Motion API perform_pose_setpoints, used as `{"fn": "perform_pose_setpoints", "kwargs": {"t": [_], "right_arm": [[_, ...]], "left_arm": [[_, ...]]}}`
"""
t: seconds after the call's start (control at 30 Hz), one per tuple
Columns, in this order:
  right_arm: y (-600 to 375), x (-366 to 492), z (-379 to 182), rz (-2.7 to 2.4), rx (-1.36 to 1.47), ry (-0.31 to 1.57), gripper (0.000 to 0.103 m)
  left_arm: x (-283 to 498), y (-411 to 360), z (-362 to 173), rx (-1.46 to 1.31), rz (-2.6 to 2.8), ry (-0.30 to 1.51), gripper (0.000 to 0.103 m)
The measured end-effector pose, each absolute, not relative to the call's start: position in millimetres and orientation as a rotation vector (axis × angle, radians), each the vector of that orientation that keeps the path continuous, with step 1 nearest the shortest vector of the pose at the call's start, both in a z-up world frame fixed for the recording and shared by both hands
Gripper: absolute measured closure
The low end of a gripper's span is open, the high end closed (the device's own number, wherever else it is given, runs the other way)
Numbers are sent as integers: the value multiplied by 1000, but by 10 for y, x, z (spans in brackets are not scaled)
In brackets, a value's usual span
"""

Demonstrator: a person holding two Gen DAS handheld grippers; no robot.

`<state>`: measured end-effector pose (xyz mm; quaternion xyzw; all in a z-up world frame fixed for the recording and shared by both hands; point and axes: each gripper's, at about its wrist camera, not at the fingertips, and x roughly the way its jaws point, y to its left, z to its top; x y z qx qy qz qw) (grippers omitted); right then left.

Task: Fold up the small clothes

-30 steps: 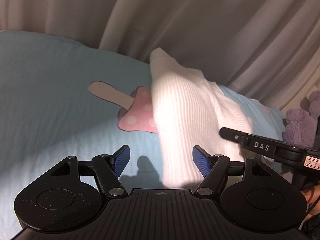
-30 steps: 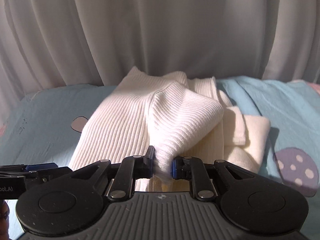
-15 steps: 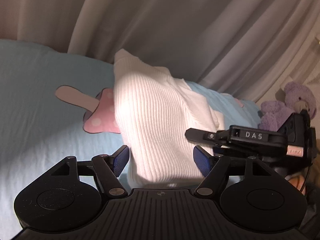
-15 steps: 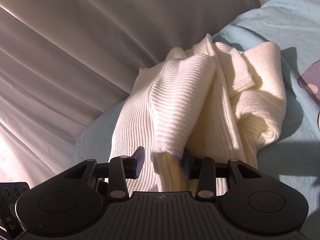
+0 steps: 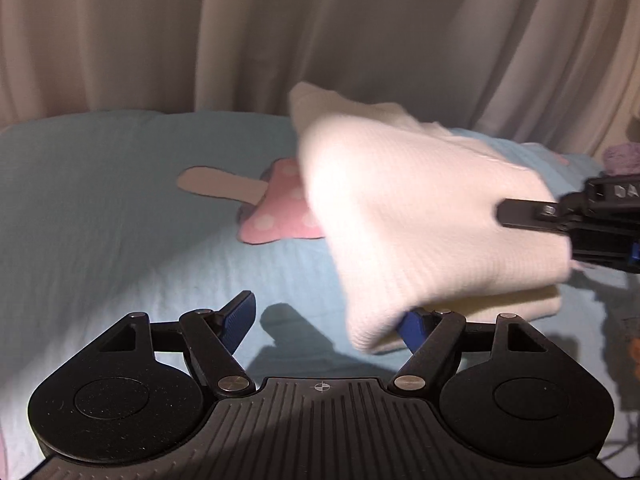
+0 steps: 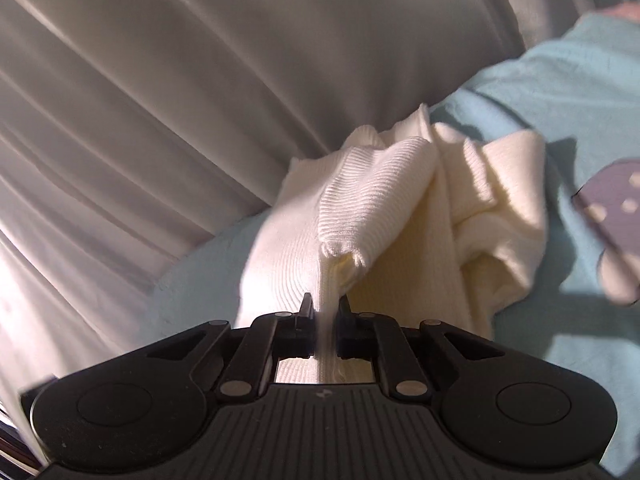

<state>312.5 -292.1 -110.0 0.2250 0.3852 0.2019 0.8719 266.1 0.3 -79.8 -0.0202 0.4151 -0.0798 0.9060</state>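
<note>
My right gripper (image 6: 324, 312) pinches a near edge of the cream ribbed-knit garment (image 6: 384, 200), bunched softly on the pale blue bedsheet (image 5: 100, 208). My left gripper (image 5: 328, 316) is spreading wider, its right pad under the garment's overhanging corner.

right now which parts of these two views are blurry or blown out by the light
Left wrist view: the white sweater is motion-smeared and washed out, while the left gripper casts a hard shadow on the blue sheet. Right wrist view: the curtain streaks with blur; sweater ribs near the right gripper stay sharp.
</note>
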Motion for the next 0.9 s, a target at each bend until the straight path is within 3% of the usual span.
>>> {"fn": "perform_pose_setpoints", "kwargs": {"t": [0.13, 0.2, 0.23, 0.27, 0.4, 0.47, 0.53, 0.63, 0.8, 0.83, 0.87, 0.9], "right_arm": [[-2976, 3099, -1215, 468, 508, 840, 87], [-3195, 3094, -1211, 475, 657, 788, 71], [-3310, 3089, -1213, 472, 734, 764, 54], [-3395, 3127, -1233, 476, 802, 752, 43], [-3431, 3416, -1346, 471, 897, 787, 44], [-3345, 3532, -1382, 494, 915, 807, 59], [-3246, 3574, -1344, 506, 891, 816, 63], [-3181, 3667, -1363, 519, 889, 842, 63], [-3153, 3847, -1439, 559, 963, 860, 59], [-3101, 3884, -1441, 551, 934, 861, 67], [-3047, 3892, -1396, 529, 867, 863, 83], [-2973, 3880, -1303, 491, 768, 850, 84]], "left_arm": [[2656, 173, -769, -127, -293, 932, 24], [2597, 281, -655, -164, -409, 930, 24], [2577, 333, -581, -171, -437, 912, 24], [2575, 371, -506, -173, -459, 895, 23], [2717, 377, -338, -191, -390, 804, 18], [2876, 250, -380, -207, -340, 793, 18], [3063, 105, -488, -232, -309, 810, 20], [3285, -18, -641, -288, -313, 826, 25], [3302, 44, -719, -399, -374, 812, 20], [3284, 61, -721, -395, -373, 817, 20], [3267, 76, -724, -391, -369, 831, 20], [3232, 85, -718, -385, -371, 856, 20]]}}
